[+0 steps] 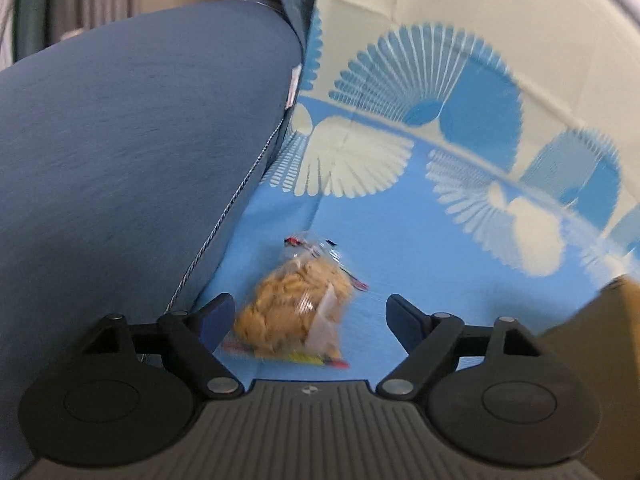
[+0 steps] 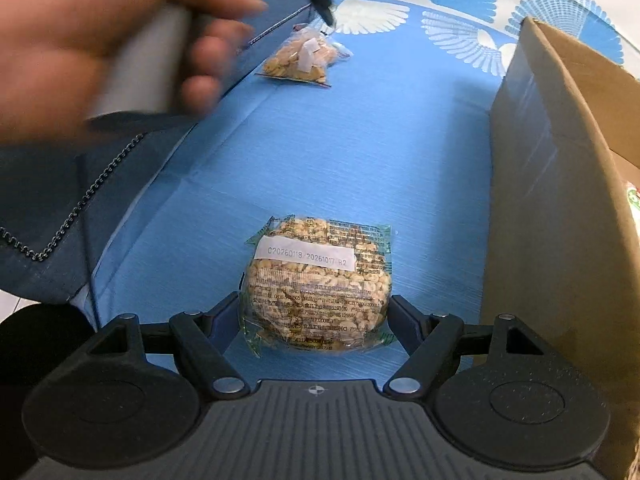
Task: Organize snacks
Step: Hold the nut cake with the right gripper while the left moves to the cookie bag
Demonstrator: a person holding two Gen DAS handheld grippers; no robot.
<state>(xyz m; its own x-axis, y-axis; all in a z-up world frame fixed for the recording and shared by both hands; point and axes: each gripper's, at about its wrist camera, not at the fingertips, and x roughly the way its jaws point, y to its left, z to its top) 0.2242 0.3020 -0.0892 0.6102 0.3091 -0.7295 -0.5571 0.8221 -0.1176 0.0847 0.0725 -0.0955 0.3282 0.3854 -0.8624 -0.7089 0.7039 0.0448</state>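
A clear bag of golden snack pieces (image 1: 298,306) lies on the blue patterned tablecloth (image 1: 400,240). My left gripper (image 1: 310,316) is open, its fingers on either side of the bag's near end. The same bag shows far off in the right wrist view (image 2: 302,58), under the left gripper's tip. A round puffed-grain cake in clear wrap (image 2: 318,286) lies between the open fingers of my right gripper (image 2: 314,312); whether the fingers touch it I cannot tell.
A blue cushion with corded edge (image 1: 132,152) lies left of the bag and also shows in the right wrist view (image 2: 60,200). A brown cardboard box (image 2: 560,184) stands at the right; its corner shows in the left wrist view (image 1: 600,340). A hand (image 2: 100,32) holds the left gripper's handle.
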